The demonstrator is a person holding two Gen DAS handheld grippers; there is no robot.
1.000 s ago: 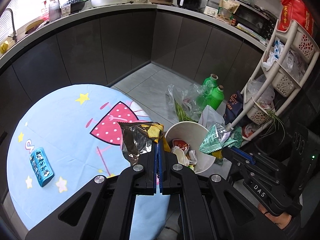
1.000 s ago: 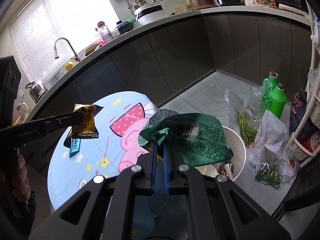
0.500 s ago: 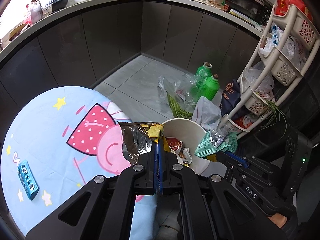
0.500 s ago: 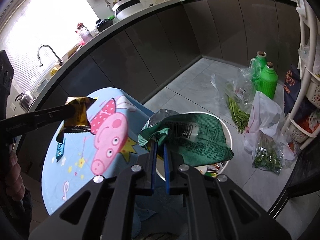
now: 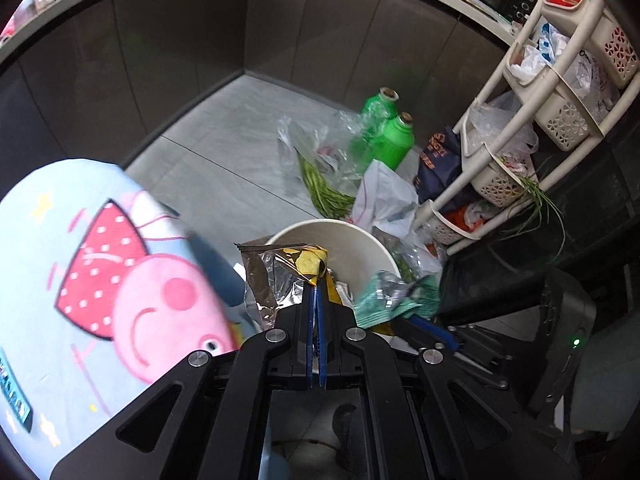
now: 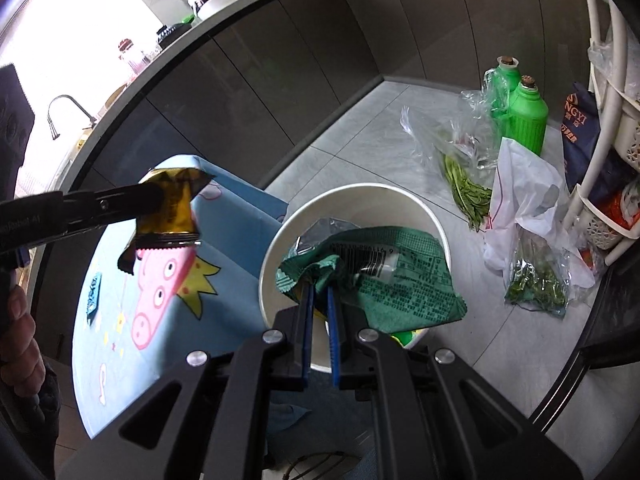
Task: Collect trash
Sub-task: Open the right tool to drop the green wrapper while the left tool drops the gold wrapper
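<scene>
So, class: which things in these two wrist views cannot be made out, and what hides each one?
- White bin contents: right wrist view, covered by the green wrapper.
- Blue packet on the table: left wrist view, cut off by the edge, blurred.
- Yellow wrapper print: right wrist view, backlit, too dark.

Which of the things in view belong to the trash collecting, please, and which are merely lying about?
Job:
- yellow wrapper, left tool
- green wrapper, right tool
- white bin
- blue packet

Lying about:
- green bottles
- bagged greens
- basket rack
</scene>
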